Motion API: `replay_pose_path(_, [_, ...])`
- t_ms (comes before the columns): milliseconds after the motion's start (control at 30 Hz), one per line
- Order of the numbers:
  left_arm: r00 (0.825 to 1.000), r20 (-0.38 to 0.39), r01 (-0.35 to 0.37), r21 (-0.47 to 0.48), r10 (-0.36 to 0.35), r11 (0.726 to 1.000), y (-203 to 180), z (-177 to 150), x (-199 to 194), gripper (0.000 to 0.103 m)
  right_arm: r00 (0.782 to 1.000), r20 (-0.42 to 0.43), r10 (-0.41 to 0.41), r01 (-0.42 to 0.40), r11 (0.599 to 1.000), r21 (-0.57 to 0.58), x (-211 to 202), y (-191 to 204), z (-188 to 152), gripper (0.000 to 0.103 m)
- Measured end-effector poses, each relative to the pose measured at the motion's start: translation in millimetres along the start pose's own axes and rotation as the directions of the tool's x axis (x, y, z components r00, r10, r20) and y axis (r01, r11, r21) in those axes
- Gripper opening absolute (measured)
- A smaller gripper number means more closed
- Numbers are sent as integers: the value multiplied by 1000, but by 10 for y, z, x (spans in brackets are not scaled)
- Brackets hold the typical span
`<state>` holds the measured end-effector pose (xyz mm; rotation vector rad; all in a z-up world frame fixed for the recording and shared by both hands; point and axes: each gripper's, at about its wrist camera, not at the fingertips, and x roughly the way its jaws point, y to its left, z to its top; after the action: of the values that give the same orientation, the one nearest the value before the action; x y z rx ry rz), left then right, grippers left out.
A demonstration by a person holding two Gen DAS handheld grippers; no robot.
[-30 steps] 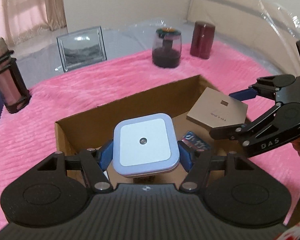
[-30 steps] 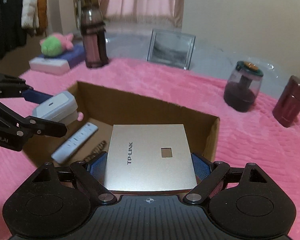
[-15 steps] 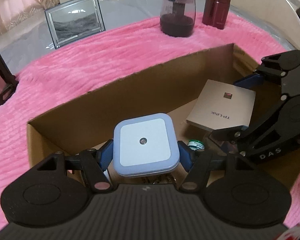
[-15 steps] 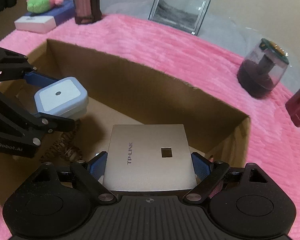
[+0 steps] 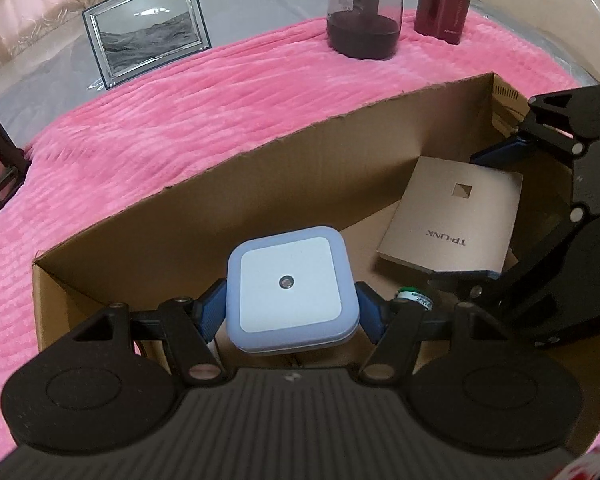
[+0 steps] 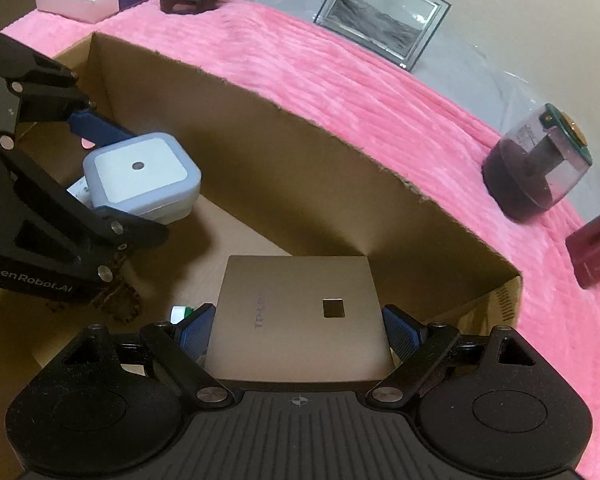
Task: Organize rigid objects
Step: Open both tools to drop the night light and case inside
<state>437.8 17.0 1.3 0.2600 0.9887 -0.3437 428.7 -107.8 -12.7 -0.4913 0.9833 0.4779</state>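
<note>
so here we've got both tools down inside the cardboard box, which sits on the pink blanket. our left tool is pinching the little square night light between its blue pads, white face up with the tiny sensor dot in the middle, held above the box floor at the left end. from the right wrist view the same night light shows up near the left wall of the box, clamped from both sides.

our right tool is pinching the flat gold tp-link box by its two side edges, label up, low over the right end of the box close to the far wall. in the left view that gold tp-link box sits tilted a bit, and we can't tell if it's touching the floor.

between the two there's a small green-capped thing on the box floor, plus a dark beaded thing under the left tool.

outside on the blanket: a picture frame, a clear jar with a dark base, and a maroon canister, all well apart from the box.
</note>
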Motion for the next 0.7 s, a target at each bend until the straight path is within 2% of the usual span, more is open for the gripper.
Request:
replay_pose_path(233, [1000, -14, 0, 3, 0, 1000, -15, -7, 94, 62, 1000, -12, 14, -14, 1000, -7, 75, -13, -30, 85])
replay_pose_path(700, [999, -51, 0, 26, 1, 1000, -62, 9, 186, 62, 999, 52, -5, 6, 1000, -11, -42, -21, -62, 85])
